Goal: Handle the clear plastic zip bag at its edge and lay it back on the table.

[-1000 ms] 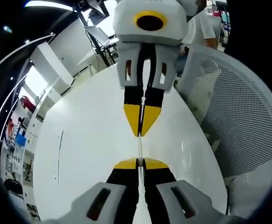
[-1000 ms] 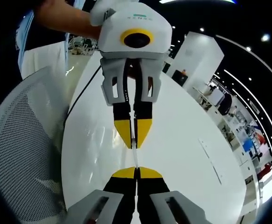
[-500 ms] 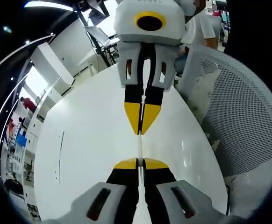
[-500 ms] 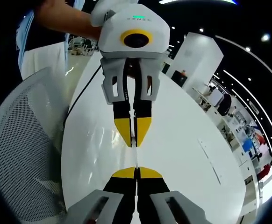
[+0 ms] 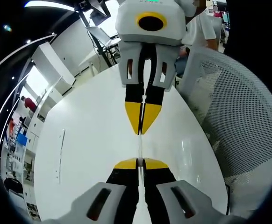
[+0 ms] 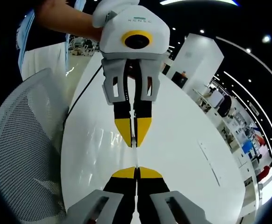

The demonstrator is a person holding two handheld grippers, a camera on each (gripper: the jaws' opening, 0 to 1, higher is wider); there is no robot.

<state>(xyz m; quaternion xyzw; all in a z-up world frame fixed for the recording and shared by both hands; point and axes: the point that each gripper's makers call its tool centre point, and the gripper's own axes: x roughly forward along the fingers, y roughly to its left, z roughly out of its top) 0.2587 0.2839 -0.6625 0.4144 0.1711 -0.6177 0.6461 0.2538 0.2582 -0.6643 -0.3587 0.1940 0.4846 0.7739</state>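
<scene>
Above the glossy white table (image 5: 80,154), my left gripper (image 5: 139,161) and my right gripper (image 6: 136,170) face each other, each one closed on an edge of the clear plastic zip bag (image 5: 139,148), stretched edge-on between them as a thin, almost invisible film. I judge the handling done; lowering and releasing remain. Beside the table stands a white mesh chair (image 5: 239,126).

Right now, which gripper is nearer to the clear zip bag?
Neither, it's a tie. The left gripper and the right gripper face each other, each shut on an edge of the clear zip bag, which stretches edge-on between them.
</scene>
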